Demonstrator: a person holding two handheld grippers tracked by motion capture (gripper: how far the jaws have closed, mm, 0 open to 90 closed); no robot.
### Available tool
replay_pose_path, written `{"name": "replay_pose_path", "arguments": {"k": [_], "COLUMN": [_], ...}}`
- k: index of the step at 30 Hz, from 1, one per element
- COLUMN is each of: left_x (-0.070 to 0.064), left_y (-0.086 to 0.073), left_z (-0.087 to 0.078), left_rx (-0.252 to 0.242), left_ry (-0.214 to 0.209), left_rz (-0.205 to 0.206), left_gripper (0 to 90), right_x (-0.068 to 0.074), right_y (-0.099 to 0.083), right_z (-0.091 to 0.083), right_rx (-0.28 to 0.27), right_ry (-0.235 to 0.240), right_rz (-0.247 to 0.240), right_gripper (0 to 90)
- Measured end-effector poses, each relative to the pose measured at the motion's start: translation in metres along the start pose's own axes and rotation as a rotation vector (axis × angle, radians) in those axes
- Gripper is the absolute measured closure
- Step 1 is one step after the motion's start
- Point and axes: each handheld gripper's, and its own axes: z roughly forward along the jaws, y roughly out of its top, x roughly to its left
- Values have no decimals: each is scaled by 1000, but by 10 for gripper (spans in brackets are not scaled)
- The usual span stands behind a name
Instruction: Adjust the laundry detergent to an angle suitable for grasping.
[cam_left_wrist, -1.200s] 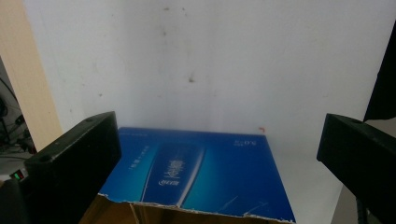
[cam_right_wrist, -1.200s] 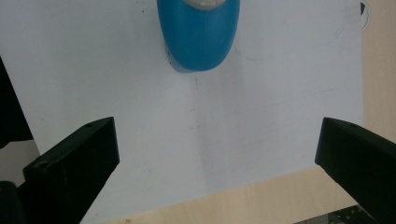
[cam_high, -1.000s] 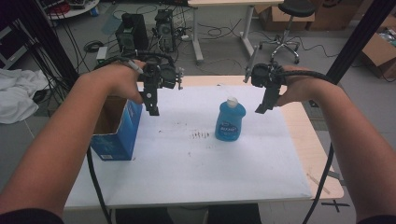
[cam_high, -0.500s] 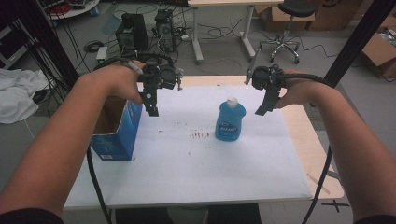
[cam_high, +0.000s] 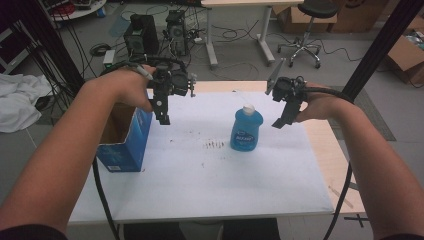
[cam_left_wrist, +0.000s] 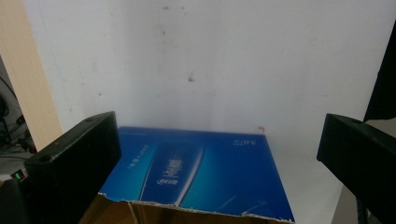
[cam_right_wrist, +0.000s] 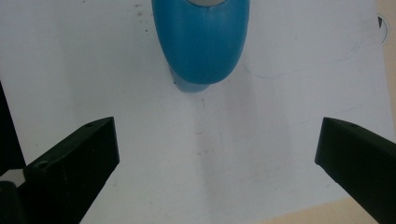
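Both tools hang above the table with jaws spread wide and nothing between them: the right gripper (cam_high: 281, 121) hovers just right of the blue soap bottle (cam_high: 246, 131), the left gripper (cam_high: 162, 118) over the near wall of the open blue carton (cam_high: 123, 145). The upright bottle looks top-heavy; a sideways nudge from one jaw could topple it. It stands mid-sheet on the white table cover (cam_high: 200, 180), well apart from the carton.

— How's your light?
— Even and bright over your table (cam_high: 200, 185); shadows are soft.
— Any blur?
— Both gripper views look soft, and the bottle (cam_right_wrist: 201, 42) casts a faint shadow.
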Motion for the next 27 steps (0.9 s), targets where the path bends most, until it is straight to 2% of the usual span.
{"name": "replay_pose_path", "arguments": {"k": [3,10,16,18,21,27], "left_x": [-2,-1,2,2,-1,-3], "left_y": [0,-1,-1,-1,-1,-1], "left_z": [-1,-1,-1,-1,-6,-4], "left_rx": [1,4,-6,6,1,5], "left_ry": [1,2,-2,-2,11,12], "left_rz": [5,1,-14,-16,-15,-18], "left_gripper": [2,2,2,2,2,2], "right_x": [0,0,3,4,5,5], "right_y": [-4,-7,-4,-4,-5,-6], "right_z": [4,6,-3,-10,-15,-15], "right_rx": [-31,-35,-21,-1,-4,9], "right_ry": [7,8,5,-3,-11,-17], "right_rz": [11,17,2,1,6,7], "right_gripper": [0,0,0,0,0,0]}}
